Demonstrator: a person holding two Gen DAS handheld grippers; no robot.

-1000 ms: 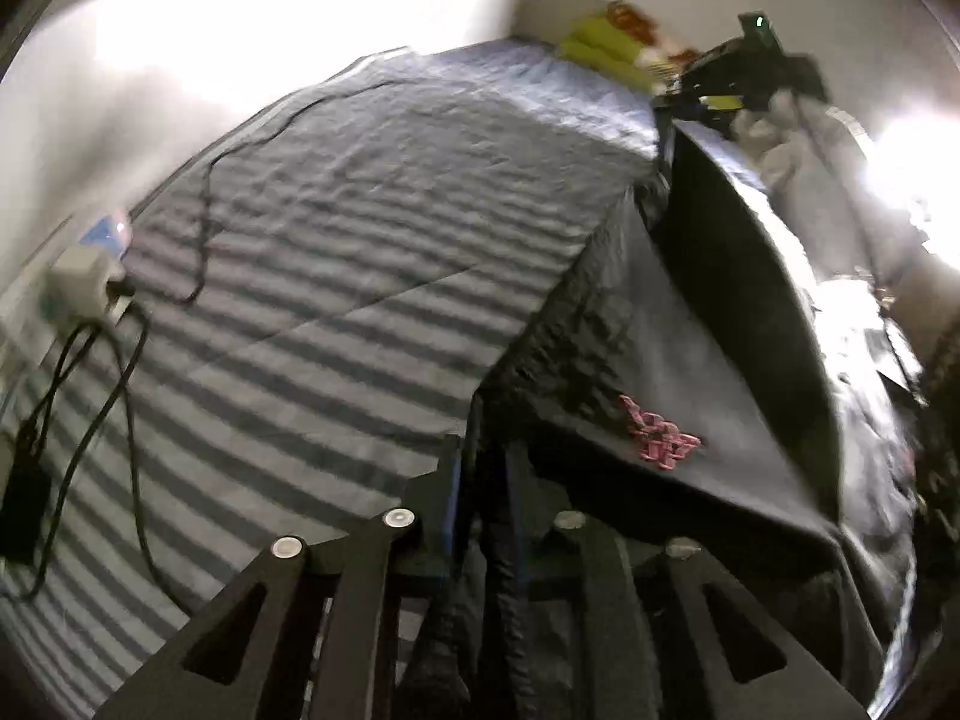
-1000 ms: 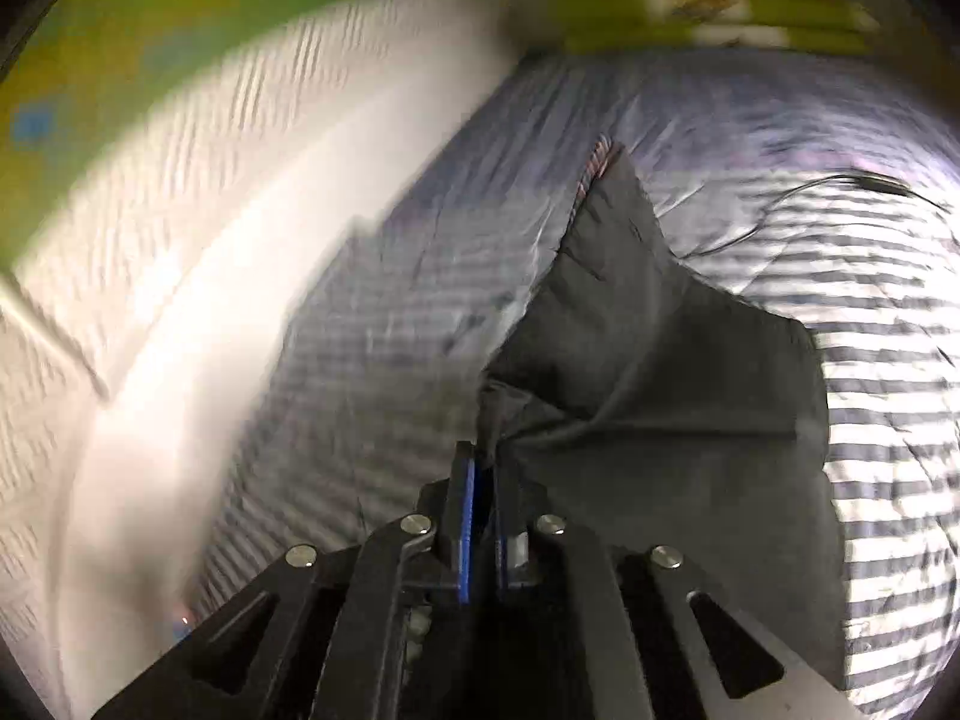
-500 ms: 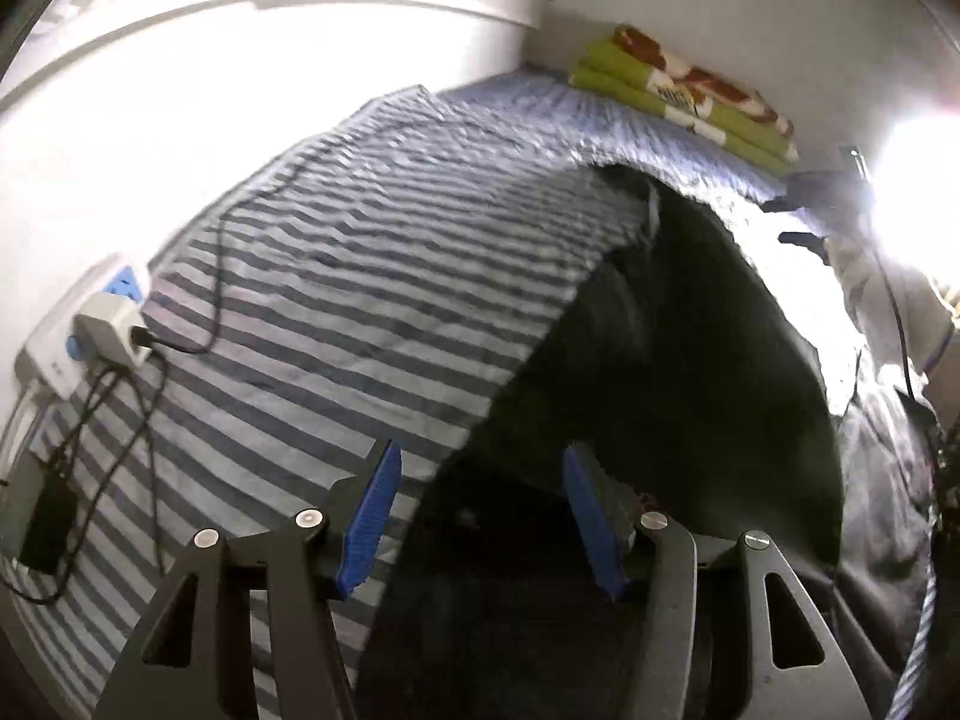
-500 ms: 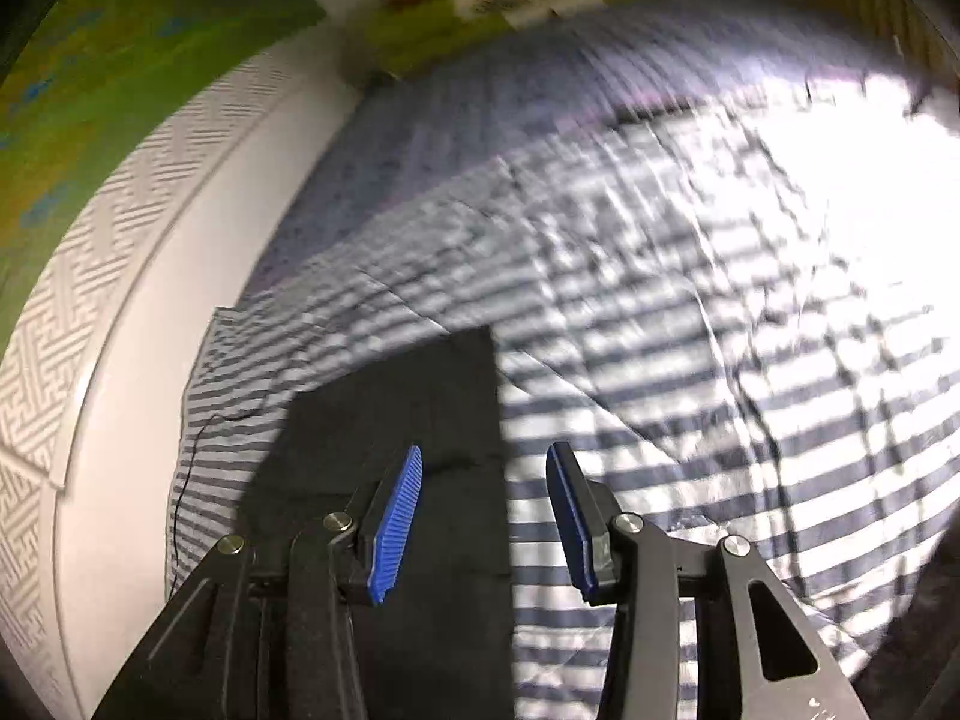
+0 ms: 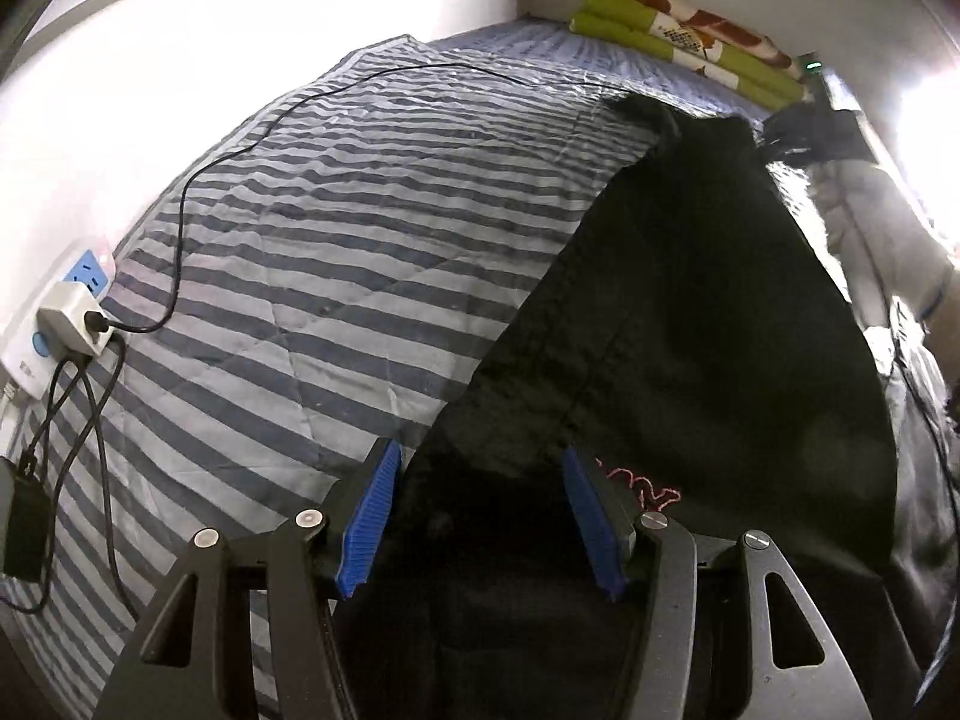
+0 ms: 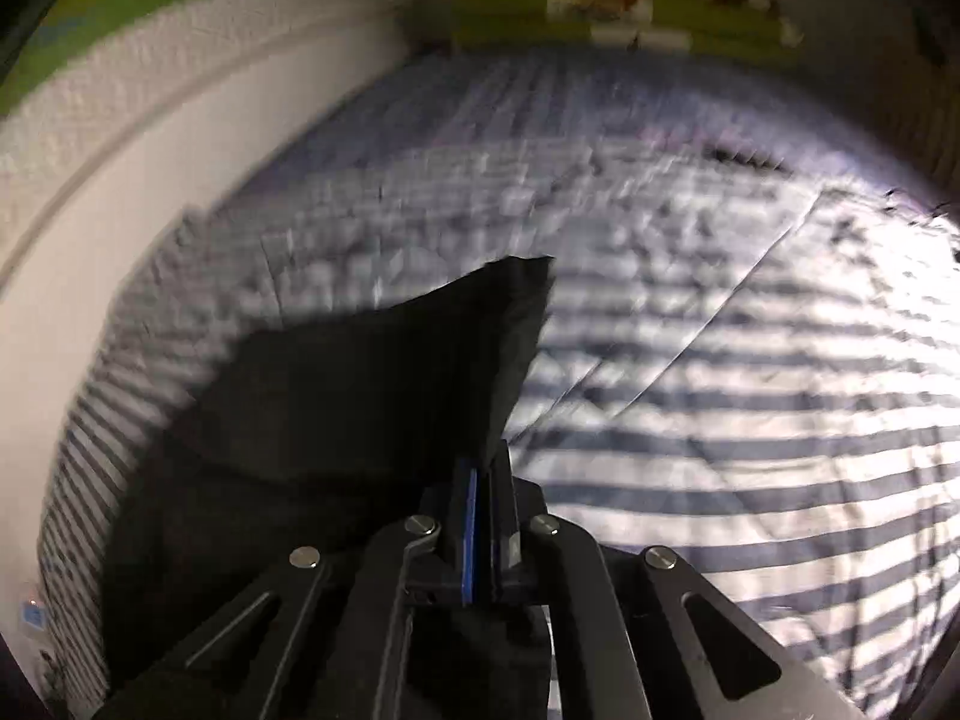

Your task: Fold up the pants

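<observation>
In the left wrist view, the left tool (image 5: 477, 516) stands open, its 2 ribbed blue pads (image 5: 367, 525) apart above the near end of the black pants (image 5: 672, 324), not pressing the cloth. The pants are dark, matte and faintly crinkled, with small pink stitching (image 5: 645, 483) near the right pad. They lie on the bed's quilted cover of grey and navy stripes (image 5: 336, 252), their long axis running from the tool away toward the folded green blanket (image 5: 684, 39) by the wall. A thin black cable (image 5: 180, 222) curves to a white plug block (image 5: 66, 312). In the blurred right wrist view, the right tool (image 6: 480, 516) is closed on a fold of the pants (image 6: 384, 384), which rises to a pointed corner over the striped cover (image 6: 750, 396).
</observation>
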